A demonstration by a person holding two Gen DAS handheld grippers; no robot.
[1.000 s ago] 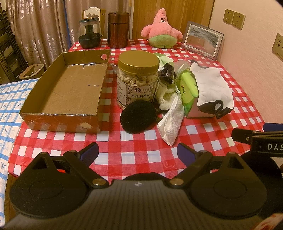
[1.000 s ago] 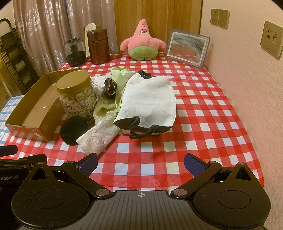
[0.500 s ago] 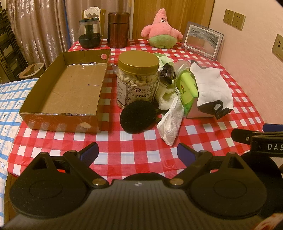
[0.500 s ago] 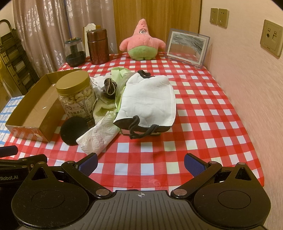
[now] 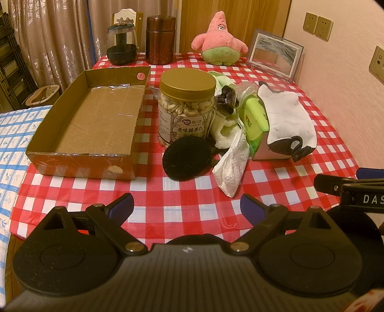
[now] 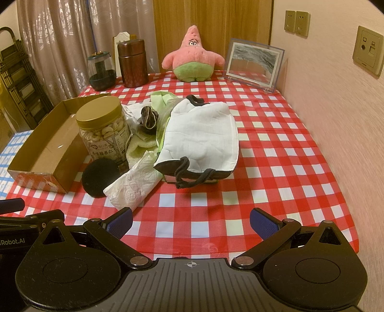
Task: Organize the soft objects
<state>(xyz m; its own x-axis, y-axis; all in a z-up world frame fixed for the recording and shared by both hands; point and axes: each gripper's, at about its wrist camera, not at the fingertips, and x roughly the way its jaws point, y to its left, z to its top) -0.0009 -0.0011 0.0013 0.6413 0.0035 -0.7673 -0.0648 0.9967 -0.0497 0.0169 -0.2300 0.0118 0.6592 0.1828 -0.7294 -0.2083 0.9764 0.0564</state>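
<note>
Both the left gripper (image 5: 186, 206) and right gripper (image 6: 191, 222) hang with fingers apart, empty. The cardboard box (image 5: 79, 165) stands left of the nut jar (image 5: 186, 108); the black round pad (image 5: 187, 158) leans against the jar's front.

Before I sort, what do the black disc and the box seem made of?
The black disc looks like matte sponge or foam, judging by its fuzzy edge; it may be felt. The box looks like brown cardboard, with glossy tape along its rim.

Home, dining or living room. Red-white checked tablecloth (image 6: 276, 153) on table pushed against pink wallpapered wall (image 6: 340, 100). Patterned curtains (image 5: 60, 36) behind, wooden door (image 6: 211, 26), white chair back (image 5: 124, 16). Pink star plush (image 6: 193, 57), framed picture (image 6: 254, 62), cashew jar (image 5: 186, 105), wall sockets (image 5: 316, 22).
</note>
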